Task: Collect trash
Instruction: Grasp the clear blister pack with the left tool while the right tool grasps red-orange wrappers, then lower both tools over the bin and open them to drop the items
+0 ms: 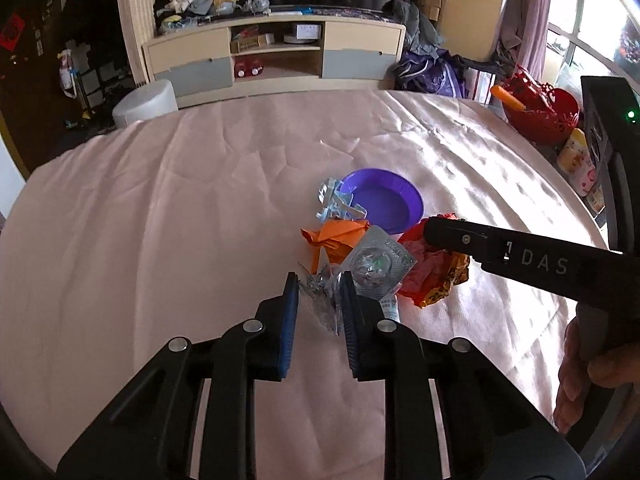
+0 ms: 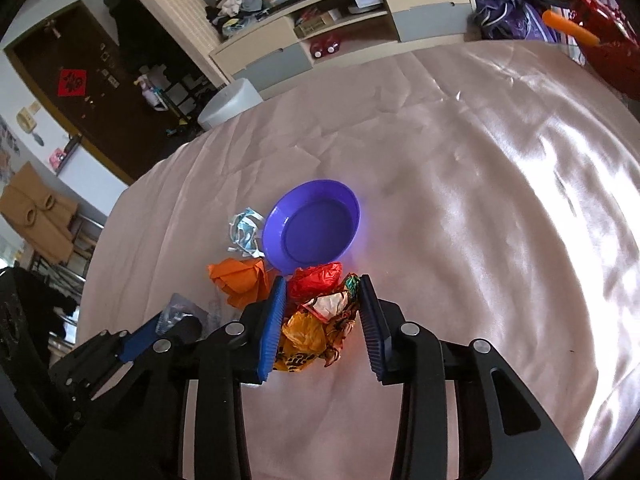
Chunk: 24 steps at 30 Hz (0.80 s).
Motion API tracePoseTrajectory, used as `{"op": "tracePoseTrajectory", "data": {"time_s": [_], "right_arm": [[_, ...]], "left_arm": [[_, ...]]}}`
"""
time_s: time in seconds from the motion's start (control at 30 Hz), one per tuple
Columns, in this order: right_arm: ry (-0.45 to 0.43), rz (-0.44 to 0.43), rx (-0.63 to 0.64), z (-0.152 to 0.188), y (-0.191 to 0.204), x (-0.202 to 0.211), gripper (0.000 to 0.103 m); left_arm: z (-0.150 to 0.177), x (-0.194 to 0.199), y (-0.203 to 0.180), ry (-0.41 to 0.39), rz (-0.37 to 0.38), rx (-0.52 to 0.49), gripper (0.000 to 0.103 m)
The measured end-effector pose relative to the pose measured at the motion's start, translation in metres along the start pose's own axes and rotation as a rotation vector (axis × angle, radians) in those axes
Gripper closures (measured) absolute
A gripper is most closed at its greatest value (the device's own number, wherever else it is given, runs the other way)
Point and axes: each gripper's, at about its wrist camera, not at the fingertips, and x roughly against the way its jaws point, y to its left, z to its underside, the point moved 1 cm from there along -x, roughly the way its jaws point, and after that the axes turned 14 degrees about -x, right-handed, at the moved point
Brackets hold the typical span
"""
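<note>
Lying on a pink cloth (image 1: 160, 208) that covered the table was a small heap of trash, gathered at about six o'clock from a purple bowl (image 2: 316, 228) whose inside held nothing visible. In the left wrist view the left gripper (image 1: 319, 304) had its blue pads (image 1: 290, 320) drawn close together around a crumpled clear plastic wrapper (image 1: 320, 296); the pads pressed against the plastic on both sides, so it was clenched on that wrapper. Just past its tips, at one o'clock, lay a silver blister pack (image 1: 376, 264), touching the clear plastic. An orange crumpled wrapper (image 1: 336, 240) sat at twelve o'clock from the gripper, and a pale blue and white scrap (image 1: 334, 200) lay against the bowl's rim at its nine o'clock side.

In the right wrist view the right gripper (image 2: 322, 320) straddled a red and yellow crumpled snack bag (image 2: 320, 316). Its left pad touched the bag and its right pad met the bag's edge near the tip, so it was grasping the bag, though loosely and only at the upper part. The bag rested on the cloth at six o'clock from the bowl, touching its near rim.

A red basket (image 1: 540, 112) stood at the table's far edge at two o'clock in the left view, and a person's hand (image 1: 592, 368) gripped the right tool's handle at four o'clock.
</note>
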Motion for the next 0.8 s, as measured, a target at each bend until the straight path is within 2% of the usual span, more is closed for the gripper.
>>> {"op": "tracePoseTrajectory", "data": {"time_s": [0.1, 0.3, 0.47, 0.63, 0.8], "right_arm": [[-0.019, 0.000, 0.011, 0.001, 0.006, 0.018, 0.066], [-0.065, -0.002, 0.045, 0.019, 0.021, 0.080, 0.066], [-0.102, 0.029, 0.085, 0.044, 0.032, 0.121, 0.066], [-0.099, 0.035, 0.113, 0.080, 0.036, 0.151, 0.066], [-0.059, 0.006, 0.130, 0.126, 0.033, 0.160, 0.066]], "left_arm": [[0.000, 0.023, 0.001, -0.017, -0.018, -0.004, 0.084], [0.007, 0.084, -0.006, -0.044, -0.045, -0.006, 0.084], [0.024, 0.129, -0.018, -0.059, -0.027, 0.005, 0.083], [0.060, 0.172, -0.033, -0.060, -0.008, 0.022, 0.083], [0.106, 0.190, -0.047, -0.035, 0.057, 0.065, 0.083]]}}
